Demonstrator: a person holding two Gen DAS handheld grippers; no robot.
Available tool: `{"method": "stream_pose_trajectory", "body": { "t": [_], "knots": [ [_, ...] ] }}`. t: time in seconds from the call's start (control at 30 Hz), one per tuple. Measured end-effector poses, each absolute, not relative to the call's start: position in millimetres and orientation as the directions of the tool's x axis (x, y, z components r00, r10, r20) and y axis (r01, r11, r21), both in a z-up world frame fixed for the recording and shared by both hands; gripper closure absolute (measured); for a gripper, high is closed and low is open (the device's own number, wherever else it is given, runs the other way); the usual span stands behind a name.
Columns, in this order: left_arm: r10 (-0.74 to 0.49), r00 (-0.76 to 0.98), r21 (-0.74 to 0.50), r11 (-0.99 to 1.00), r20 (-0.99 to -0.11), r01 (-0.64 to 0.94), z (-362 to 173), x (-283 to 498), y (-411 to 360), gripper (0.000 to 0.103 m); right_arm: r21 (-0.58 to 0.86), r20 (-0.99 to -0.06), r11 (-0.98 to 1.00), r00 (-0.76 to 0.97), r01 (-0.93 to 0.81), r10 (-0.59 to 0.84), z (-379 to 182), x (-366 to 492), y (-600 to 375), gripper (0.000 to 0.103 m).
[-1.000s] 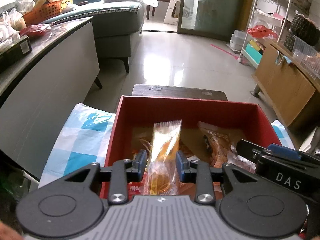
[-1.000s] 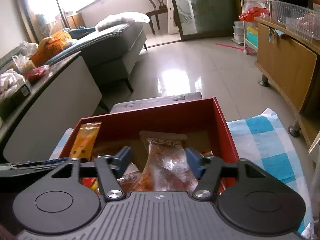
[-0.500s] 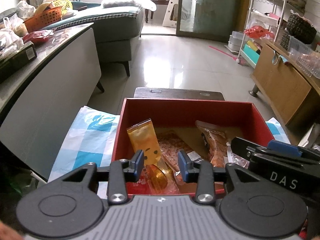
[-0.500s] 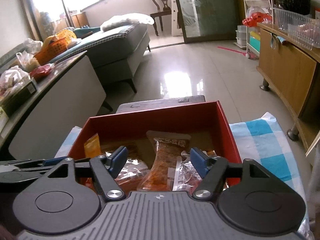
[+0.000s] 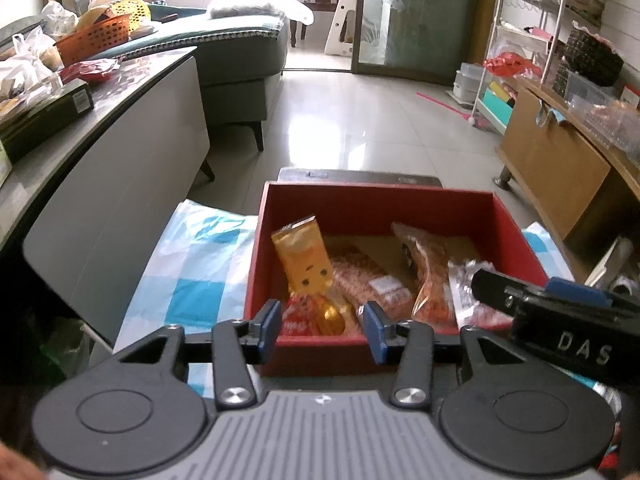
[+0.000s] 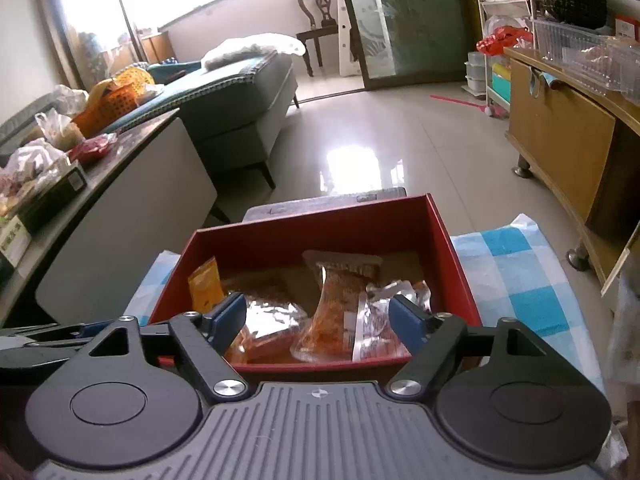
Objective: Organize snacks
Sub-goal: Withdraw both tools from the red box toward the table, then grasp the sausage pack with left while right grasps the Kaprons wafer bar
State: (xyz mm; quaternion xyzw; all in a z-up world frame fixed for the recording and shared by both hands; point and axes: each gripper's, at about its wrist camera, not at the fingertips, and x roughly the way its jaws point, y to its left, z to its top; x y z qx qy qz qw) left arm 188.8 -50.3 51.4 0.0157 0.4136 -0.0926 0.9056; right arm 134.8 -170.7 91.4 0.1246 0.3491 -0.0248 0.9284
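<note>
1. Red box [image 5: 376, 208] standing open on a blue-and-white checked cloth [image 5: 192, 264]; far wall toward the tiled floor, near wall just ahead of both tools.
2. Yellow packet [image 5: 304, 260] inside the box at its left end, propped upright and tilted against the left wall; also seen in the right wrist view at [image 6: 205, 282].
3. Orange packet in clear wrap [image 6: 332, 308] standing near the middle of the box, flared sealed end uppermost; same item in the left wrist view at [image 5: 430, 272].
4. Further clear-wrapped snacks [image 5: 372, 284] lying flat on the box floor between and beside the two upright packets; individual count not readable through glare.
5. Left gripper [image 5: 322, 330] poised over the near edge of the box, jaws parted and just now widening; nothing pinched between the blue pads, yellow packet lying beyond them, released.
6. Right gripper [image 6: 320, 320] likewise over the near edge, jaws spread wider than the left and just now widening; orange packet visible in the gap but apparently clear of both pads, though depth is hard to judge here.
7. Right tool also visible at the right of the left wrist view [image 5: 560, 320], beside the box's right wall.
8. Grey cabinet [image 5: 120, 168] to the left, cluttered top; wooden sideboard [image 5: 560, 168] to the right.
</note>
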Motion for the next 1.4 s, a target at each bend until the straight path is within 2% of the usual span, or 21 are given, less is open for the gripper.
{"method": "stream_pose_trajectory", "body": {
  "t": [0.6,0.77,0.97,1.17,1.2,1.4],
  "knots": [
    [-0.147,0.463,-0.076,0.983,-0.874,0.168,6,162,-6,0.063,0.215,-0.711,0.971,0.698,0.101,0.085,84,90,-145,0.016],
    [-0.199,0.403,-0.124,0.971,-0.893,0.204,-3,162,-17,0.061,0.210,-0.719,0.975,0.688,0.078,0.100,84,77,-144,0.016],
    [-0.151,0.408,-0.061,0.972,-0.900,0.225,-14,167,-31,0.051,0.238,-0.724,0.965,0.682,0.114,0.099,81,72,-162,0.016],
    [-0.078,0.410,0.038,0.963,-0.909,0.267,-26,164,-38,0.051,0.247,-0.730,0.961,0.676,0.127,0.098,78,70,-173,0.016],
    [-0.084,0.410,0.031,0.964,-0.908,0.266,-26,163,-37,0.054,0.249,-0.730,0.960,0.677,0.130,0.098,78,69,-175,0.016],
    [-0.088,0.390,-0.002,0.977,-0.917,0.213,-21,155,-28,0.056,0.246,-0.733,0.960,0.674,0.136,0.093,79,61,-181,0.017]
  ]
}}
